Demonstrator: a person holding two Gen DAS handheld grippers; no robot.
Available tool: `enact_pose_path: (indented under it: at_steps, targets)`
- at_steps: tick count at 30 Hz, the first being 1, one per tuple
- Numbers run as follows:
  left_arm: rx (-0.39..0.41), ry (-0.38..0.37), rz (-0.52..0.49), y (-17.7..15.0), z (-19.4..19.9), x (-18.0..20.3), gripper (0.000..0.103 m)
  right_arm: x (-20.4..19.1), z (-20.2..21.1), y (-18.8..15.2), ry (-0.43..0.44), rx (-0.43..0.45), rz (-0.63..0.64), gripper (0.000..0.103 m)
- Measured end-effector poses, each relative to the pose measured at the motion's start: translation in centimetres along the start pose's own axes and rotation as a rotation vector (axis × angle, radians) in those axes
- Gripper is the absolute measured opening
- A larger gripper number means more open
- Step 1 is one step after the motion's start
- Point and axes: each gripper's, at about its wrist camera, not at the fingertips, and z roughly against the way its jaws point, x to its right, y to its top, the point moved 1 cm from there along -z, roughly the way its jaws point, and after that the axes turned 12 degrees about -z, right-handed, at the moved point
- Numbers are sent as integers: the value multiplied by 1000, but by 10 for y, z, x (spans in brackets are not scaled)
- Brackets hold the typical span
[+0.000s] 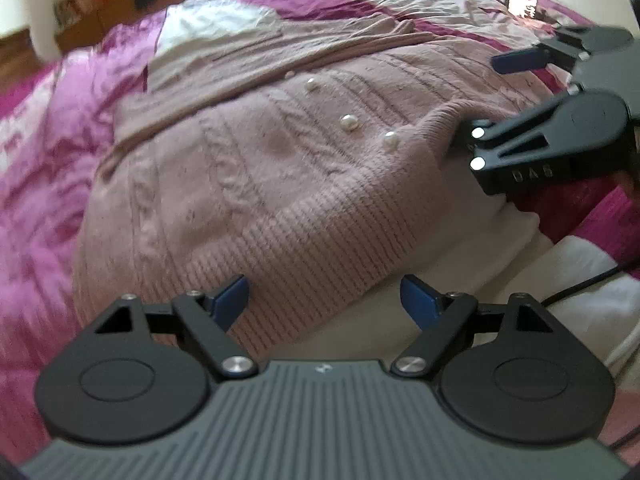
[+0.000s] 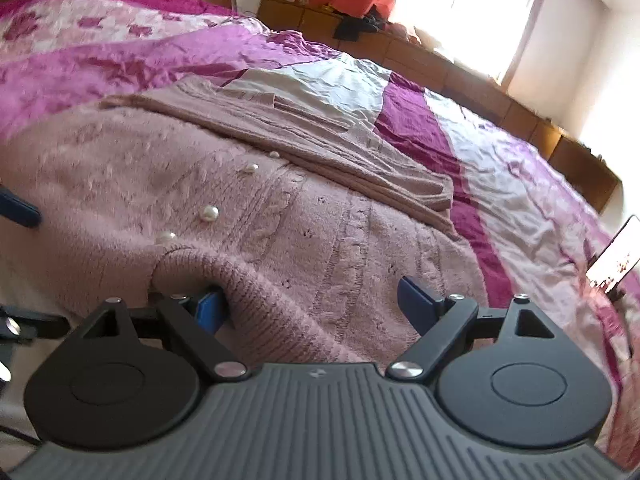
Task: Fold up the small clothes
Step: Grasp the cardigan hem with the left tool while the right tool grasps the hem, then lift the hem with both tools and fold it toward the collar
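- The pink knitted cardigan (image 1: 256,184) was lying flat on the bed, on top of a magenta and white bedspread (image 1: 52,152), with a row of pearl buttons (image 1: 348,123) running down the front.
- A sleeve (image 2: 320,148) was folded across the upper part of it, from the left shoulder area over toward the right.
- The left gripper (image 1: 324,300) had its blue fingers (image 1: 230,300) spread wide apart, holding nothing, right over the ribbed hem near the bottom corner.
- The right gripper (image 2: 312,304) was also spread wide. One blue finger (image 2: 210,308) sat tucked against a raised ribbed fold of the knit, but it wasn't pinching it.
- From the left camera, the right gripper (image 1: 492,92) came in from the side at the cardigan's edge.
- A phone (image 2: 616,260) was propped up on the bed, well off to the right.
- There was a wooden dresser (image 2: 440,64) along the wall by the bright window (image 2: 460,4).
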Motion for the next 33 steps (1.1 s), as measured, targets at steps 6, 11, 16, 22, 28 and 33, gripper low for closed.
enact_pose_path:
  at_steps: [6, 11, 16, 22, 28, 33]
  targets:
    - [-3, 152, -14, 2, -10, -9, 85, 5, -1, -3, 12, -12, -42, 89]
    - [6, 188, 32, 2, -11, -23, 87, 8, -2, -8, 17, -28, -61, 88]
    - [15, 206, 32, 6, -9, -26, 85, 9, -3, -11, 36, -49, -67, 80]
    - [45, 199, 48, 17, -4, -32, 73, 13, -7, -11, 55, -79, -99, 55]
    - [66, 92, 112, 21, -6, -40, 20, 14, -11, -6, 113, -105, -145, 25]
    - [99, 98, 111, 26, 1, -36, 11, 17, -3, 5, 134, -85, -174, 16]
